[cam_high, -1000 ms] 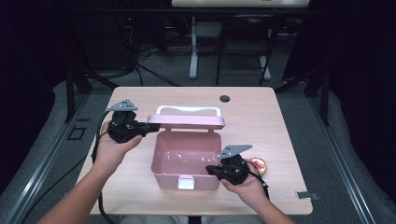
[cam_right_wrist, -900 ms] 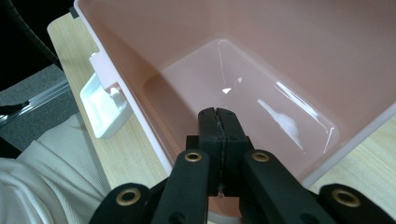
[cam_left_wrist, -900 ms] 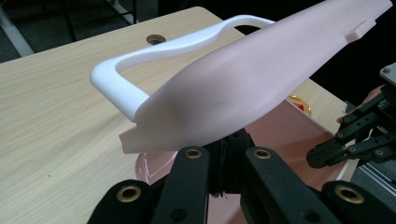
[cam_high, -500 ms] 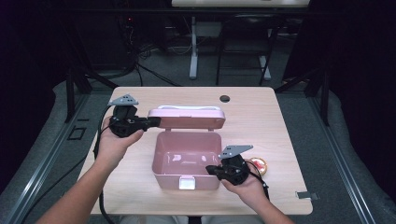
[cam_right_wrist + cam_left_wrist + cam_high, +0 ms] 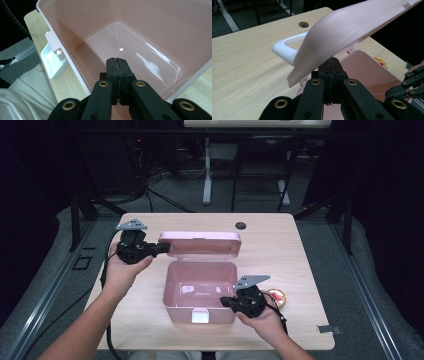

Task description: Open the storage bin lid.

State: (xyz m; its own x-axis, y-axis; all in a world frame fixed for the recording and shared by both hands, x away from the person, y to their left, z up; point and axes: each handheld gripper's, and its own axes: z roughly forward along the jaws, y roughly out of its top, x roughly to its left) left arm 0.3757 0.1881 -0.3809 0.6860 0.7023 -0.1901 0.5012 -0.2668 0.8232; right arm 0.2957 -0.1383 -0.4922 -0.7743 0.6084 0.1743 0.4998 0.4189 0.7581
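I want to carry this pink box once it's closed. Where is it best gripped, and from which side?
Probably by the white handle on the outer face of the lid. It is a raised loop with an open gap under its bar, so jaws can close around the bar. With the lid shut, the handle should face up, so come from above, jaws straddling the bar crosswise.

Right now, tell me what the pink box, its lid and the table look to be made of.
Box: seemingly moulded plastic, glossy, with bright glare on its smooth floor. Lid: apparently the same pink plastic, thin, with a softer sheen and a white handle. Table: pale wood-grain top, matt; possibly laminate rather than solid wood.
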